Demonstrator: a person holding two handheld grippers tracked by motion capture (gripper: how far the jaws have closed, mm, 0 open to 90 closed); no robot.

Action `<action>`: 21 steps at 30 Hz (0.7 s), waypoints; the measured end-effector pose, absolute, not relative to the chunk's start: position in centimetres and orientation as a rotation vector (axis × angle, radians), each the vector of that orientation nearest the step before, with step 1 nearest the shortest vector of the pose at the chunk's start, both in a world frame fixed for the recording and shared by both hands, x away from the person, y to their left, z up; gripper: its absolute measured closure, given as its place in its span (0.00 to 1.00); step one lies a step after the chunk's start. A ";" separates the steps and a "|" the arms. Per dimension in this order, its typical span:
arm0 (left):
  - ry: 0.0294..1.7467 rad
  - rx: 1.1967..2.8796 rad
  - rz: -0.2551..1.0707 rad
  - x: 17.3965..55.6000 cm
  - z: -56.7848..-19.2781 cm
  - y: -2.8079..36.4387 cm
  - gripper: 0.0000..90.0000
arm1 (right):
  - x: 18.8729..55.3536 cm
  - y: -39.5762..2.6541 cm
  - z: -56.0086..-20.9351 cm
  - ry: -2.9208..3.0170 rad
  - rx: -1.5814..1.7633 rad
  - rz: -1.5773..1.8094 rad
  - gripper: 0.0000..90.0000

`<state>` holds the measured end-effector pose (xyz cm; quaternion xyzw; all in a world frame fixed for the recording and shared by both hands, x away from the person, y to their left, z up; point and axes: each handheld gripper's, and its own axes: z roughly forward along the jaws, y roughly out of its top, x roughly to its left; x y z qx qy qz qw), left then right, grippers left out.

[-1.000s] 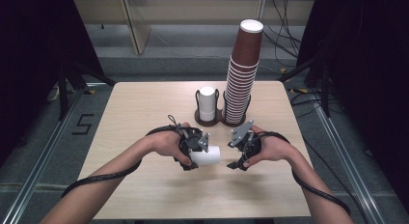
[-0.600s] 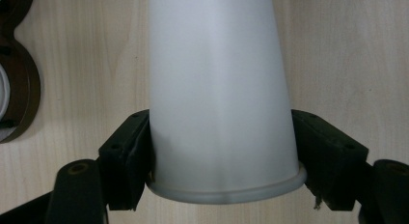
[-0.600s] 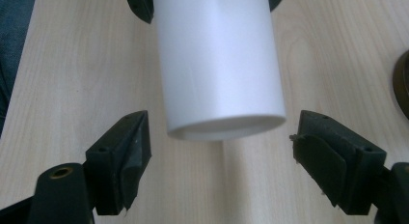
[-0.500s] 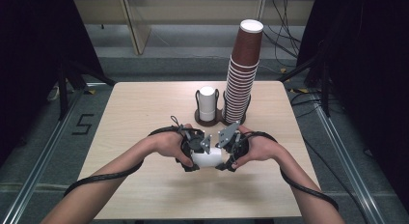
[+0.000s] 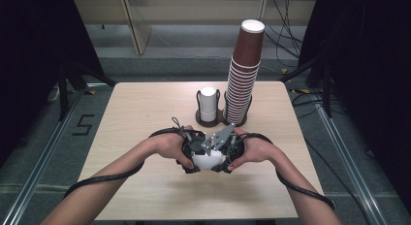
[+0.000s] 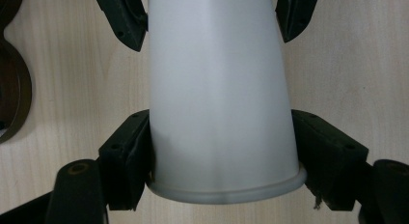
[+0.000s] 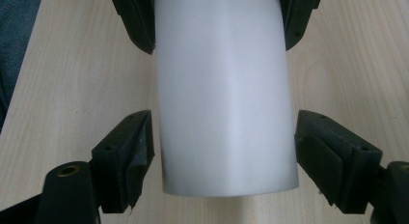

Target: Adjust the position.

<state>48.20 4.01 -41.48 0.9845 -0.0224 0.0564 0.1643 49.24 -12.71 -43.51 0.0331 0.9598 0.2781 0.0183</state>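
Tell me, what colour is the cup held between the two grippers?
The cup is plain white, clearest in the left gripper view.

High view above the desk's (image 5: pixel 145 108) near edge looking forward-down, both gripper views close along facing tongs, sharing the white cup (image 5: pixel 207 160) (image 6: pixel 219 98) (image 7: pixel 224 98)

Colours only, quick rundown: the plain white tapered paper cup (image 6: pixel 219 98) has no print, just matte white w/ a faint grey shade. Both pairs of jaws are matte black. The tall stack of brown paper cups (image 5: pixel 245 70) is reddish-brown outside, white inside at top. The light wooden table (image 5: pixel 145 113) is pale beige w/ fine grain. The dark brown round cup holder (image 5: pixel 209 117) looks nearly black.
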 end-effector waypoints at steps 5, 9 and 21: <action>-0.104 2.825 0.160 48.4 -41.3 4.0 0.30 | 49.2 -12.7 -43.7 2.987 0.096 0.879 0.31; -0.121 2.824 0.174 48.4 -41.2 3.9 0.30 | 49.2 -12.7 -43.7 2.989 0.097 0.894 0.33; 0.013 2.814 0.127 47.7 -41.4 3.9 0.30 | 49.5 -12.6 -44.0 2.968 -0.056 0.951 0.38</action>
